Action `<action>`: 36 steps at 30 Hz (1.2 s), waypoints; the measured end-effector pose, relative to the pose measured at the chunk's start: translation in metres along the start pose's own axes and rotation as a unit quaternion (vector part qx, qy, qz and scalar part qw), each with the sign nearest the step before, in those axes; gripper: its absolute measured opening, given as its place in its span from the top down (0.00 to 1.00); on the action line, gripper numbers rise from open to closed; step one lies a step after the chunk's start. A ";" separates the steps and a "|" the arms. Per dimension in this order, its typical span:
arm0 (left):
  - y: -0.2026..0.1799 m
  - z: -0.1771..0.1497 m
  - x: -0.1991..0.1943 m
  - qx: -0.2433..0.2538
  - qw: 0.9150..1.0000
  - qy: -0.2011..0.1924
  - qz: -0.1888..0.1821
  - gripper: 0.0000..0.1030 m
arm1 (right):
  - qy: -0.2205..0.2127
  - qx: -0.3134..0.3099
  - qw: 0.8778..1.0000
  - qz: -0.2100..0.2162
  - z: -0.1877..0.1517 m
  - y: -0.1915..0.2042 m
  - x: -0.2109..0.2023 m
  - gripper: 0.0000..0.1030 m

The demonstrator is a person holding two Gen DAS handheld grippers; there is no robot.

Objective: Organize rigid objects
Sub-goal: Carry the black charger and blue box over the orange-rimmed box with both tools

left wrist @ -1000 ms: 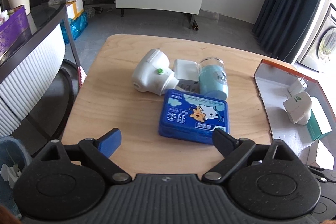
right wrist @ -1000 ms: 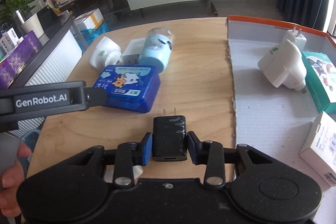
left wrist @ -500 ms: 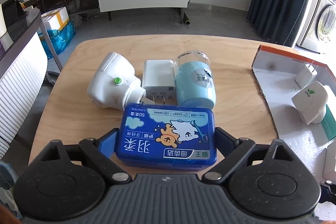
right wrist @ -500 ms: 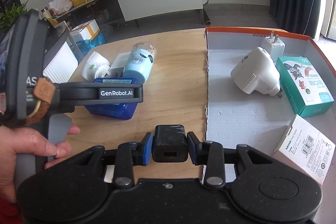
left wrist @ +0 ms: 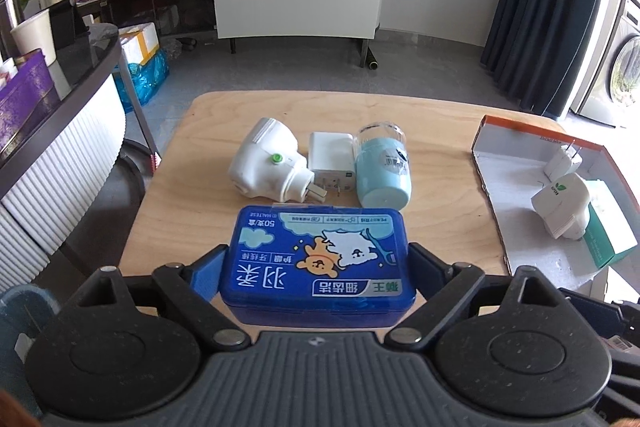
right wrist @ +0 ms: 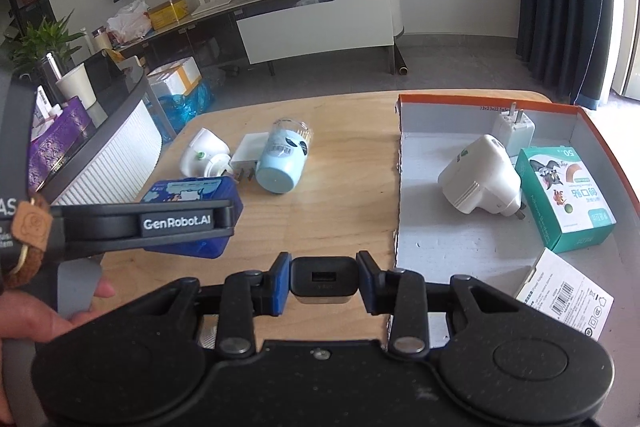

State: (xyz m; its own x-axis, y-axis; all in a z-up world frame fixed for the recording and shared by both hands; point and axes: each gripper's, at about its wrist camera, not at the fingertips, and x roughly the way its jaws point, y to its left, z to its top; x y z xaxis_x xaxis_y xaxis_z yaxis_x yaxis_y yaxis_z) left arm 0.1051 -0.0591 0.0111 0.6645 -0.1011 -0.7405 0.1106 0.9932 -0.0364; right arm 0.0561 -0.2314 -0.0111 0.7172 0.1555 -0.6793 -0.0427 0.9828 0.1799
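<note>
Checking your left side first: the left gripper (left wrist: 316,269) has just been closing its jaws. The flat blue plastic floss-pick box with the cartoon lid (left wrist: 318,255) sits between them at the bottom centre of the frame. The pads look pressed against its two short ends. (spotter)

Agreed, you have it clamped endwise. That box is stiff, but its glossy walls look slick, and anything loose inside may shift, so I judge you should keep it level. Hold low on the ends, below the lid seam, or the lid could pop. (coach)

Your right gripper (right wrist: 323,281) has its jaws together on the small black cube-shaped wall charger (right wrist: 323,277), at the lower centre of the right wrist view. It hangs over the pale wooden table (right wrist: 344,195), just left of the white cardboard tray with the orange rim (right wrist: 436,259). (spotter)

That charger looks like a dense, hard little block that should not crush, and you grip its flat sides, which is the right place. Its prongs are hidden, so I cannot tell which way they face. Bare floor shows in the tray's near left corner, away from the white plug adapter (right wrist: 480,183) and the green carton (right wrist: 568,199) at the right of the frame. Both of your items probably belong there. (coach)
</note>
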 end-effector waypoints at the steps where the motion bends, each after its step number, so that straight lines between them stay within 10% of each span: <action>1: 0.001 -0.002 -0.005 -0.002 1.000 0.000 0.002 0.09 | -0.003 -0.002 1.000 0.002 0.000 0.001 -0.004 0.58; 36: -0.025 -0.056 -0.077 -0.010 0.999 -0.020 -0.023 0.09 | -0.045 -0.018 0.999 0.002 -0.029 -0.012 -0.090 0.58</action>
State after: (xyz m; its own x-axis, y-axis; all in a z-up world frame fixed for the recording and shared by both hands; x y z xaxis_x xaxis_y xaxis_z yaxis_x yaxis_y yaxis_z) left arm 0.0097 -0.0732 0.0312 0.6877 -0.1480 -0.7107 0.1266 0.9884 -0.0834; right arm -0.0279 -0.2539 0.0271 0.7761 0.1514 -0.6121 -0.0700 0.9854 0.1550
